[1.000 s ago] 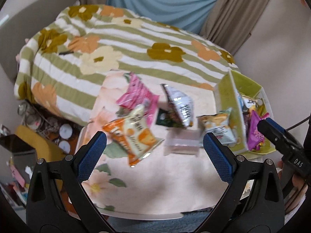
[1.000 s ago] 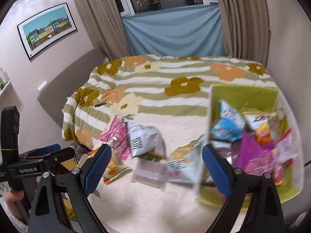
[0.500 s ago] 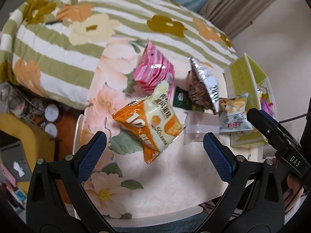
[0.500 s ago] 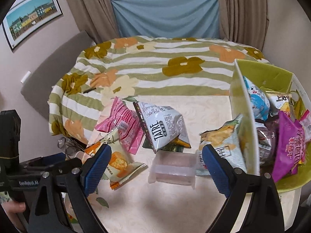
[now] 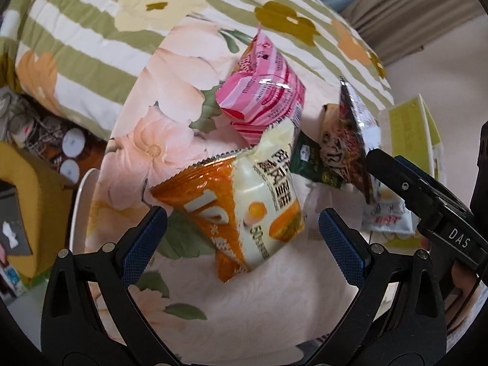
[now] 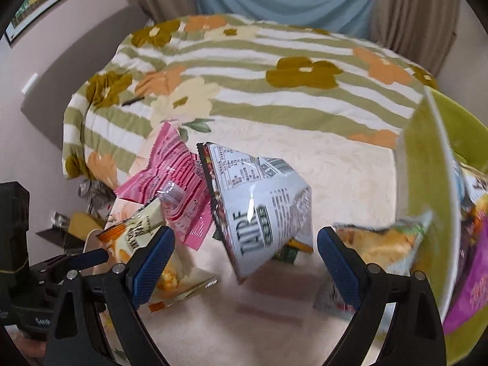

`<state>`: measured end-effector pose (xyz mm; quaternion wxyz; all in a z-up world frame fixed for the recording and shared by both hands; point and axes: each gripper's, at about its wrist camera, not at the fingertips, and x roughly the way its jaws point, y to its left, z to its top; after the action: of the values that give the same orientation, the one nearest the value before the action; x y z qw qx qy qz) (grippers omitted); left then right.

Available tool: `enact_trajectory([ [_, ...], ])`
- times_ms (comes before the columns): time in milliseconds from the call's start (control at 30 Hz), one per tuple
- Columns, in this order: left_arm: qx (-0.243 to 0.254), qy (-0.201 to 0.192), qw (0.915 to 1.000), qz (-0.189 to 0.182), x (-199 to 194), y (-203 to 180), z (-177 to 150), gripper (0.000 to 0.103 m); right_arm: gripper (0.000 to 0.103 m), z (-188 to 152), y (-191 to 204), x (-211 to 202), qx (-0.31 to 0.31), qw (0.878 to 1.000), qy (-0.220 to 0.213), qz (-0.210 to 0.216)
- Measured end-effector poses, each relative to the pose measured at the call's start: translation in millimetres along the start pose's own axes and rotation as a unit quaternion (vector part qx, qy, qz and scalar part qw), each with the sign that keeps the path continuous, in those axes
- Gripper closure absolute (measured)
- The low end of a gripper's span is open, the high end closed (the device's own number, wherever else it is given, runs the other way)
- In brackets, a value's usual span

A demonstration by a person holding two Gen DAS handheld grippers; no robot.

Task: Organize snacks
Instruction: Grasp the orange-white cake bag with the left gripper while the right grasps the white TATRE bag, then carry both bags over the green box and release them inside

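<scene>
Both tools hover with jaws apart, gripping nothing, over snack packets scattered on the floral-clothed bench. The left tool frames an orange-and-cream packet, a pink packet beyond it. Only the right tool's view shows the silver bag's printed back and the green bin's contents, blurred.

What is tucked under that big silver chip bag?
A dark green packet pokes out from beneath the silver chip bag, with an orange-yellow corner beside it. The rest of the packet, and anything further under, is covered.
</scene>
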<state>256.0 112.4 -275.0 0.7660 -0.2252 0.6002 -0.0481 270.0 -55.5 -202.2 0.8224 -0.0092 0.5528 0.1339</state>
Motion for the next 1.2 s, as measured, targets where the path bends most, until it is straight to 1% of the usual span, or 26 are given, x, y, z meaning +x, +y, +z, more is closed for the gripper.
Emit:
enact_trajectory([
  [100,-0.021,0.005,0.9998,0.004,10,-1,4,0.004,0.010,7,-3,13,-0.013,1.000,0.016,0.009],
  [333,-0.042,0.018,0.9988,0.018,32,-6,10,0.005,0.010,18,-9,40,-0.043,0.998,0.052,0.013],
  [367,-0.043,0.017,0.9987,0.023,35,-7,10,0.010,0.010,20,-11,43,-0.045,0.997,0.054,0.013],
  [400,-0.043,0.017,0.9985,0.028,37,-8,11,0.019,0.010,21,-13,45,-0.048,0.997,0.056,0.013],
  [467,-0.044,0.024,0.9982,0.032,42,-8,10,0.032,0.010,23,-16,48,-0.052,0.997,0.059,0.017],
  [500,-0.048,0.028,0.9980,0.029,44,-7,10,0.036,0.010,25,-18,50,-0.053,0.996,0.061,0.023],
  [600,-0.048,0.027,0.9980,0.030,46,-8,6,0.039,0.010,26,-20,54,-0.060,0.996,0.066,0.031],
  [933,-0.044,0.025,0.9978,0.044,41,-8,2,0.041,0.010,33,-26,61,-0.063,0.995,0.068,0.045],
  [967,-0.044,0.024,0.9977,0.044,40,-8,1,0.041,0.012,33,-26,62,-0.062,0.995,0.068,0.047],
  [1000,-0.045,0.024,0.9977,0.044,39,-7,1,0.041,0.019,33,-27,63,-0.063,0.995,0.068,0.047],
  [1067,-0.048,0.024,0.9976,0.043,38,-5,1,0.041,0.024,33,-29,62,-0.062,0.995,0.066,0.052],
  [1100,-0.049,0.023,0.9976,0.043,37,-5,1,0.041,0.033,33,-30,62,-0.061,0.995,0.065,0.052],
  [1200,-0.046,0.022,0.9978,0.042,33,-3,0,0.041,0.040,34,-34,59,-0.056,0.995,0.062,0.055],
])
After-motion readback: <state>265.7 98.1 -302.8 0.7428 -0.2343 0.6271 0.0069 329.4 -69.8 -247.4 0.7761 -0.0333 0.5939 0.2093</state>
